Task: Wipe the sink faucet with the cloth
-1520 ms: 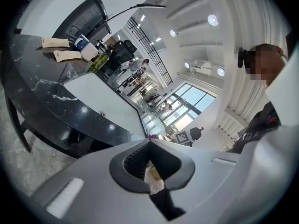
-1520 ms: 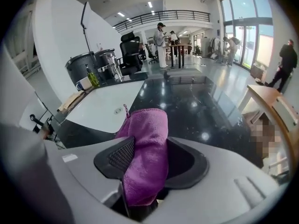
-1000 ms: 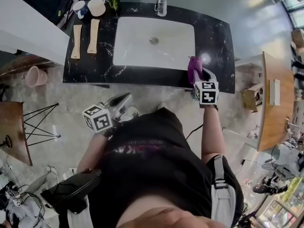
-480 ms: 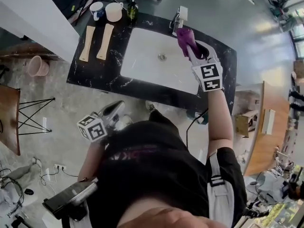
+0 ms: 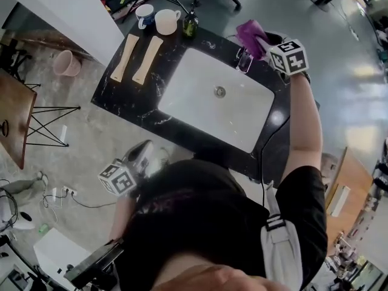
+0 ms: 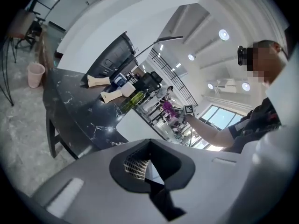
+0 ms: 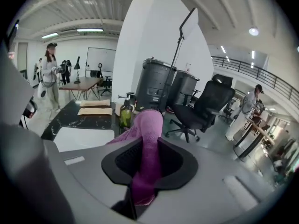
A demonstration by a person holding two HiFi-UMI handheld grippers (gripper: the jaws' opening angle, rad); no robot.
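Note:
A purple cloth [image 5: 251,33] hangs from my right gripper [image 5: 259,41], which is shut on it above the back rim of the white sink basin [image 5: 206,96]. The chrome faucet [image 5: 244,60] stands just under the cloth and is partly hidden by it; I cannot tell if they touch. In the right gripper view the cloth [image 7: 147,143] fills the gap between the jaws and the faucet does not show. My left gripper [image 5: 143,153] hangs low beside the person's body, off the near side of the counter, jaws together and holding nothing. The left gripper view shows the cloth [image 6: 168,107] far off.
The black marble counter [image 5: 130,96] carries two wooden pieces [image 5: 137,58], two cups [image 5: 166,22] and a green bottle [image 5: 190,24] at its back left. A pink bin [image 5: 65,62] stands on the floor to the left. Office chairs [image 7: 203,104] stand behind the counter.
My right gripper has carried the cloth from the counter's near right edge across the basin to the faucet at the back. The left gripper has stayed low by the body.

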